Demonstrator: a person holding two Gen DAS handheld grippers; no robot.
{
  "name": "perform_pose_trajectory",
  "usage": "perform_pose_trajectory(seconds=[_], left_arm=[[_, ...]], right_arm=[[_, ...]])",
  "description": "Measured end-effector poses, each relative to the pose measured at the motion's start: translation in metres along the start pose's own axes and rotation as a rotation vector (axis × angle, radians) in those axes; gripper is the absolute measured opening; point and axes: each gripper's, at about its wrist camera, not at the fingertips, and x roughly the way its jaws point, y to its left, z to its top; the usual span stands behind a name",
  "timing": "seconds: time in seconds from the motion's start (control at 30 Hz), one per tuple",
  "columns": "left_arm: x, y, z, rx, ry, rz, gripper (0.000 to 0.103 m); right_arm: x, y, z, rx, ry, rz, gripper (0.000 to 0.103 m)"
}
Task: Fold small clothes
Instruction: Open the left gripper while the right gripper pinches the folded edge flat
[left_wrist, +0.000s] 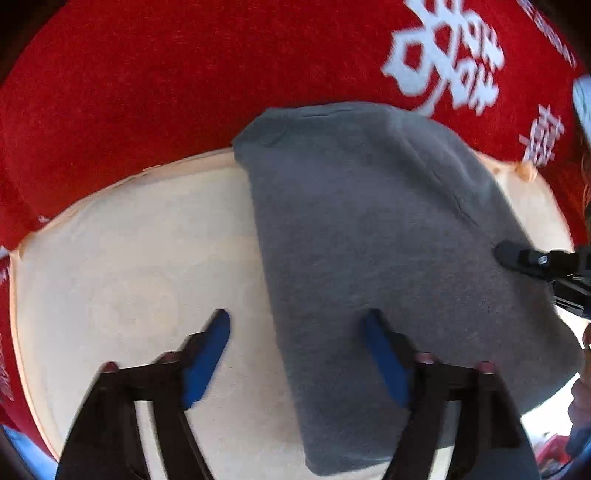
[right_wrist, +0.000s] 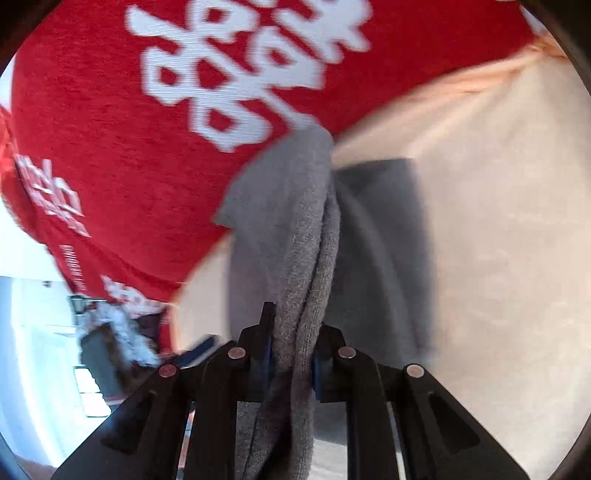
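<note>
A small grey garment (left_wrist: 369, 229) lies folded over on a cream cloth (left_wrist: 129, 266). My left gripper (left_wrist: 297, 321) is open, its blue pads spread over the garment's left edge, holding nothing. My right gripper (right_wrist: 291, 343) is shut on a bunched edge of the grey garment (right_wrist: 295, 221), which hangs lifted in front of it. The right gripper also shows in the left wrist view (left_wrist: 532, 258), at the garment's right edge.
A red cloth with white characters (left_wrist: 147, 81) lies under and beyond the cream cloth (right_wrist: 480, 221). It also fills the upper left of the right wrist view (right_wrist: 110, 147). A room with blurred furniture (right_wrist: 110, 332) shows at the lower left.
</note>
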Motion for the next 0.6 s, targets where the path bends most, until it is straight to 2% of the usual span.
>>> perform_pose_trajectory(seconds=[0.03,0.1,0.3,0.37,0.43,0.53,0.6], left_arm=[[0.008,-0.003,-0.005,0.000,0.022,-0.023,0.077],[0.013,-0.002,-0.011,-0.020,0.041,-0.044,0.077],[0.002,0.009,-0.019,-0.011,0.062,-0.044,0.077],[-0.012,0.017,-0.019,-0.006,0.049,-0.023,0.077],[-0.019,0.031,-0.019,-0.024,0.056,-0.044,0.077],[-0.018,0.045,-0.022,-0.070,0.102,-0.120,0.077],[-0.013,0.045,-0.027,-0.063,0.116,-0.126,0.077]], right_arm=[[0.009,-0.019,-0.003,0.038,0.028,-0.023,0.018],[0.014,-0.035,-0.008,0.070,0.039,0.022,0.018],[0.002,-0.017,-0.006,0.036,0.042,-0.028,0.024],[-0.013,-0.019,-0.009,0.038,0.038,-0.056,0.032],[-0.025,-0.012,-0.014,0.028,0.036,-0.050,0.055],[-0.039,-0.015,-0.033,0.043,0.082,0.015,0.058],[-0.038,-0.016,-0.045,0.030,0.122,-0.005,0.056]])
